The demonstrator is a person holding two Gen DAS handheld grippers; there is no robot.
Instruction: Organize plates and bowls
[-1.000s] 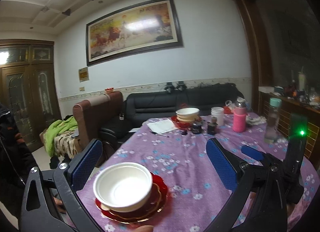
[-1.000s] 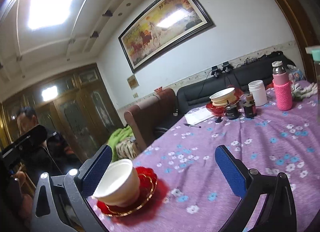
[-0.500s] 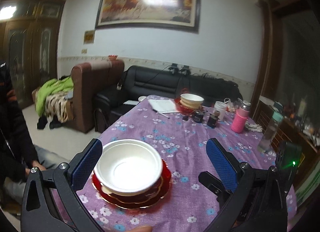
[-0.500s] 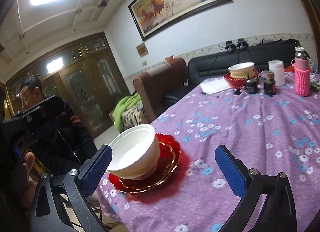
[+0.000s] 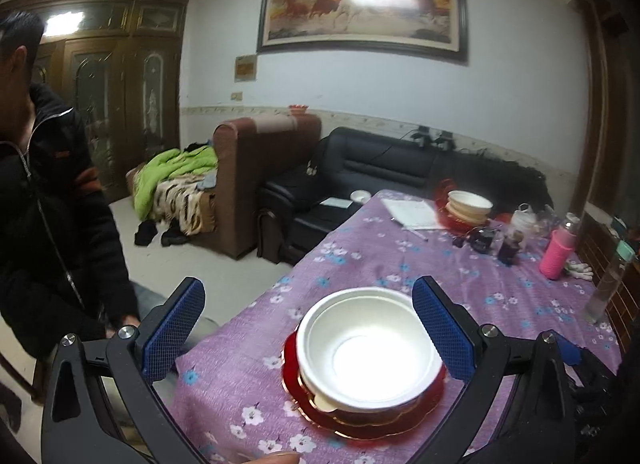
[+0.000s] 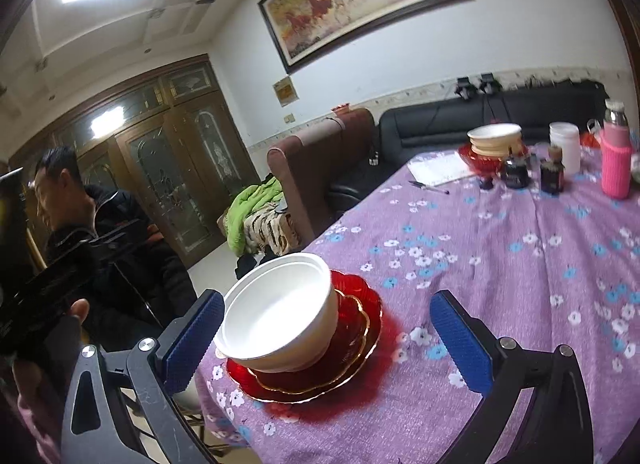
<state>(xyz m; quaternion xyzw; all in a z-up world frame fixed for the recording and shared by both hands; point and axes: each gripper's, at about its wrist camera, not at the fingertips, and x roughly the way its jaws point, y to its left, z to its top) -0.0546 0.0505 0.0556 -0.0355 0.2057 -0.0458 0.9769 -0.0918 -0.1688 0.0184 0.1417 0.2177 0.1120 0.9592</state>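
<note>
Left wrist view looks down into the white bowl: smooth, round, glossy, nested bowls on scalloped red plates with gold rims, at the table's near corner. Right wrist view shows the stack side-on and, at 9 o'clock, a hand on the other tool's black body.

Left gripper: blue textured pads wide apart, bowl near the 3 o'clock pad, nothing held. Right gripper: pads wide apart, bowl by the 9 o'clock pad; contact unclear.

Second bowl-and-plate stack at 1 o'clock on the purple floral cloth.
</note>
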